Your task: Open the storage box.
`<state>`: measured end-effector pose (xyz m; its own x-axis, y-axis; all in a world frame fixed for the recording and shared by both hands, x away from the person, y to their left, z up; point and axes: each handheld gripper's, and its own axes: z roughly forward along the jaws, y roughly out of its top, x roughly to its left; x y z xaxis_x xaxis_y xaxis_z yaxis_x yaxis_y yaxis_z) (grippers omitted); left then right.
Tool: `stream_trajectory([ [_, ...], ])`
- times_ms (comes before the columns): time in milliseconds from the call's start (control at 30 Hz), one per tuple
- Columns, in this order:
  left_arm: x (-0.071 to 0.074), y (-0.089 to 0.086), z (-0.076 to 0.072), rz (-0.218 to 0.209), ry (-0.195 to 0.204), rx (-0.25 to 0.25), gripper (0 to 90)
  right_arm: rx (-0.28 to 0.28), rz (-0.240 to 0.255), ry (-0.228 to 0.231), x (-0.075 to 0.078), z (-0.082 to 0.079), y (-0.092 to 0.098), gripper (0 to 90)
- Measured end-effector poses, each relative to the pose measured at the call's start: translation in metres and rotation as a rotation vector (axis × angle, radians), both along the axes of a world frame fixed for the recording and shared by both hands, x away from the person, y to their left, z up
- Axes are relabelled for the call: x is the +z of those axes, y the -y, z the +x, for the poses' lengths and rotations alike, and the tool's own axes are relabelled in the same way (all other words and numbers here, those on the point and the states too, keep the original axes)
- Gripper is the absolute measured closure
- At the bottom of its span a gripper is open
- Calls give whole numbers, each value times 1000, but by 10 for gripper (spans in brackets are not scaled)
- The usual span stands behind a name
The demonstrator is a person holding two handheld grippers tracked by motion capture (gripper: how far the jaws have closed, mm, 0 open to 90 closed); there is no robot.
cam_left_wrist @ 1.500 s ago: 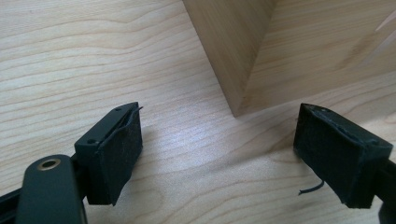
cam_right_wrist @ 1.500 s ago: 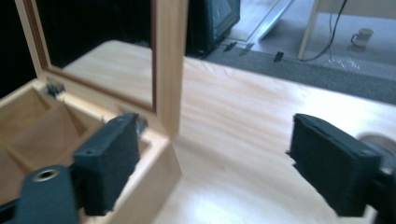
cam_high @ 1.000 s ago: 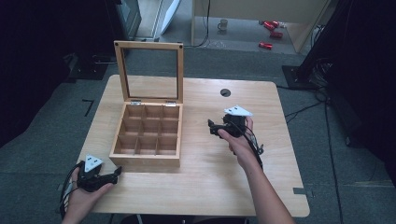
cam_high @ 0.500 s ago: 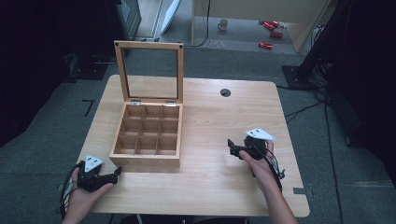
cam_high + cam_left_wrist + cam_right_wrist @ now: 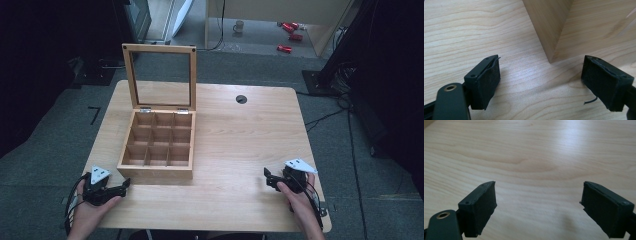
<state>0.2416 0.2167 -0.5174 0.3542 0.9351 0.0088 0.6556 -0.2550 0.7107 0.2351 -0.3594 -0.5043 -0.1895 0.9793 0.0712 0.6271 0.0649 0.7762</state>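
Right gripper (image 5: pixel 268 178) pulled back – wooden box (image 5: pixel 157 145) open; table (image 5: pixel 240 130) bare.

a light wooden rectangular table (image 5: pixel 240 130) is carrying an open wooden compartment box with a glass-paned lid (image 5: pixel 159 145), sitting left of centre.

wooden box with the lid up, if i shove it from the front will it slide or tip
The wooden box would probably slide: its base is low, wide and flat on the smooth table. The upright glazed lid looks hinged, so it may swing or slam. Likely stiff, and light with its compartments empty.
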Motion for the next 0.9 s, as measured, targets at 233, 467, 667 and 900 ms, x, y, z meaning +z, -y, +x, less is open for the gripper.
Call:
stream_trajectory([
  [233,0,0,0,0,0,0,159,-43,-19,-46,-9,-24,21,125],
  [467,0,0,0,0,0,0,159,-93,-56,-95,-17,-42,38,124],
  [667,0,0,0,0,0,0,159,-100,-61,-79,-20,-48,45,101],
  [900,0,0,0,-2,0,0,159,-94,-58,-78,-22,-47,45,51],
])
